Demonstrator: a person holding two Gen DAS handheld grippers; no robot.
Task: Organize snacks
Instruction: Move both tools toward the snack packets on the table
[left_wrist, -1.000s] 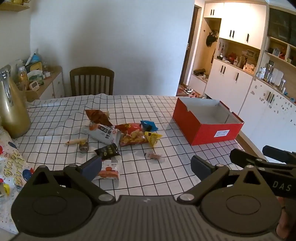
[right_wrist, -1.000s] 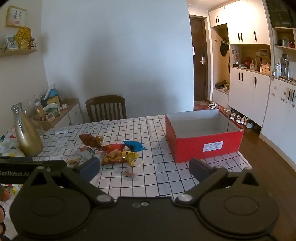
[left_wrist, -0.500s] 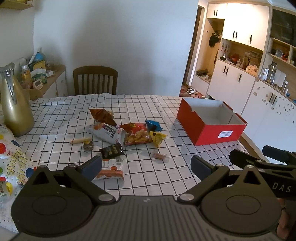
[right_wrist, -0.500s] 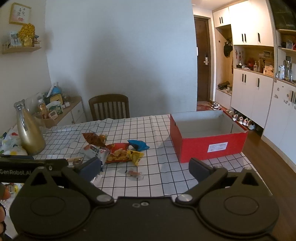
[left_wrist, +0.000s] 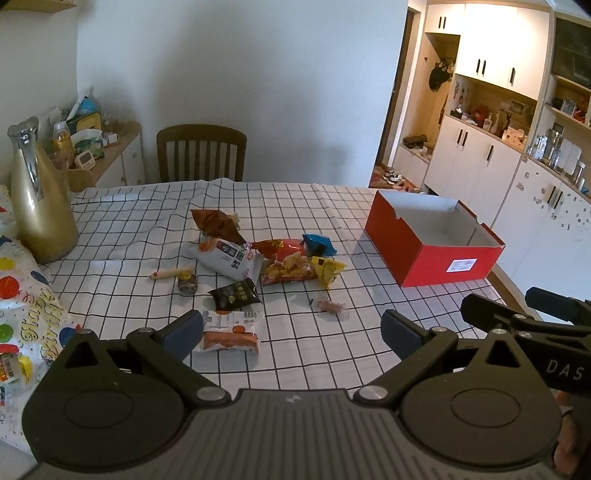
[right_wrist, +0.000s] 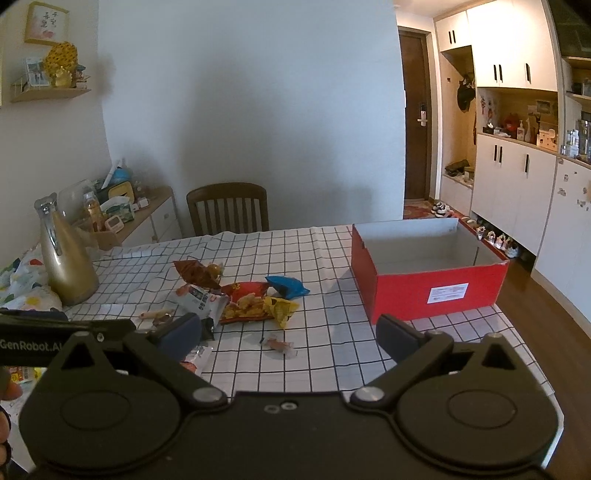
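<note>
Several snack packets lie in a pile mid-table: a brown bag (left_wrist: 216, 223), a white pack (left_wrist: 229, 258), a red-orange chips bag (left_wrist: 286, 262), a blue packet (left_wrist: 319, 243), a yellow packet (left_wrist: 327, 271), a black packet (left_wrist: 234, 293), an orange-white pack (left_wrist: 231, 330) and a small wrapped candy (left_wrist: 328, 306). An open, empty red box (left_wrist: 436, 254) stands at the right. My left gripper (left_wrist: 291, 332) is open and empty above the near table edge. My right gripper (right_wrist: 288, 334) is open and empty, also short of the pile (right_wrist: 243, 295); the red box also shows there (right_wrist: 428, 291).
A gold vase (left_wrist: 38, 206) stands at the table's left. A coloured birthday bag (left_wrist: 22, 302) lies at the near left. A wooden chair (left_wrist: 201, 153) is behind the table. A sausage stick (left_wrist: 170, 274) and a small round snack (left_wrist: 187, 284) lie left of the pile.
Both grippers have risen and pulled back slightly, so the table and snacks sit a bit lower and farther in view. Both stay open; nothing on the table moved.
</note>
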